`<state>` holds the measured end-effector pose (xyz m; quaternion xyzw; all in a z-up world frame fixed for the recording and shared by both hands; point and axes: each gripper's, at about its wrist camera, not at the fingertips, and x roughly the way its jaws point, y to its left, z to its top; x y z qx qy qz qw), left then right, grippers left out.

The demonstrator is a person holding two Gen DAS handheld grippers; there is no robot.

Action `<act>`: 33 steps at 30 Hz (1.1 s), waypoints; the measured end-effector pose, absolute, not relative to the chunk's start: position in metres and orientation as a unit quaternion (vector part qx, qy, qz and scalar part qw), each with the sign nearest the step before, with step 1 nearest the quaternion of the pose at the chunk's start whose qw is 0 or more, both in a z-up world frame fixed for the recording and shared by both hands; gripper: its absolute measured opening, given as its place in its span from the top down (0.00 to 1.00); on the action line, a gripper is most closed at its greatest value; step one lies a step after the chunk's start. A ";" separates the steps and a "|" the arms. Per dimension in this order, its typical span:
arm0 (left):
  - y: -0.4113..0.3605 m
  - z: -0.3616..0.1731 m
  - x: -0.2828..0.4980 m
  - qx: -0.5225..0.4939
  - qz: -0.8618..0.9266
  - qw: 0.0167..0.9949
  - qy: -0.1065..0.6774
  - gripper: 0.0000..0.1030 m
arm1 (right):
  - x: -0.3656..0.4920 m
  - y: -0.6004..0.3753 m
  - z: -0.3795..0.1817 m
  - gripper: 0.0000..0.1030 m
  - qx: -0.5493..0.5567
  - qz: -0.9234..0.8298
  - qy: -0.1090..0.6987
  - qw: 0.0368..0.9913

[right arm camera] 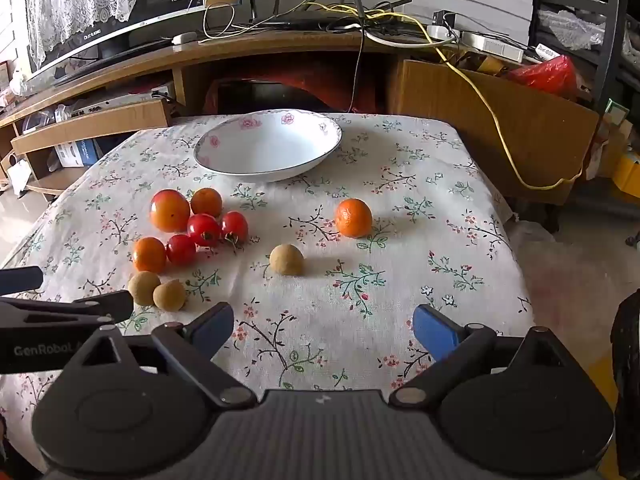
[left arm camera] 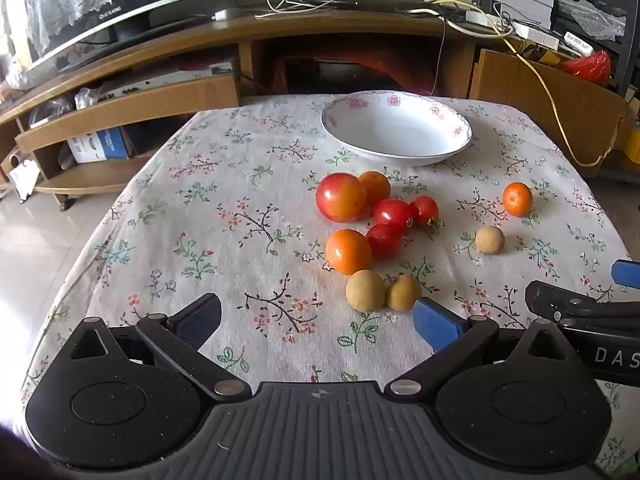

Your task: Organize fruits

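A white flowered bowl point(left arm camera: 396, 128) point(right arm camera: 268, 146) stands empty at the far side of the floral tablecloth. In front of it lies a cluster: a big red-orange fruit point(left arm camera: 341, 197) point(right arm camera: 169, 210), two small oranges point(left arm camera: 348, 251) point(right arm camera: 206, 201), three cherry tomatoes point(left arm camera: 393, 214) point(right arm camera: 203, 229) and two tan longans point(left arm camera: 365, 290) point(right arm camera: 144, 288). A lone orange point(right arm camera: 353, 218) point(left arm camera: 517, 199) and a lone longan point(right arm camera: 286, 259) point(left arm camera: 489, 240) lie to the right. My left gripper point(left arm camera: 318, 322) is open over bare cloth, near the two longans. My right gripper point(right arm camera: 324, 330) is open too, nothing between its fingers.
The table point(right arm camera: 460, 208) drops off to a tiled floor at left and right. Behind it runs a wooden TV stand point(left arm camera: 200, 40) with a monitor, cables and a yellow cord point(right arm camera: 500, 128). Each gripper's arm shows at the other view's edge.
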<state>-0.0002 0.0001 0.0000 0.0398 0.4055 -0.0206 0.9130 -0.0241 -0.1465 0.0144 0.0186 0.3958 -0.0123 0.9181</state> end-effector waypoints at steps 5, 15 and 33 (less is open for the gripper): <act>-0.004 -0.005 -0.003 0.044 -0.017 0.913 0.405 0.00 | -0.025 -0.147 0.013 0.07 0.017 -0.012 0.397 0.917; -0.001 -0.005 -0.001 0.039 -0.017 0.909 0.415 0.00 | -0.022 -0.144 0.010 0.07 0.006 -0.015 0.400 0.916; 0.001 -0.007 -0.002 0.038 -0.018 0.907 0.419 0.01 | -0.021 -0.143 0.007 0.07 0.009 -0.013 0.405 0.914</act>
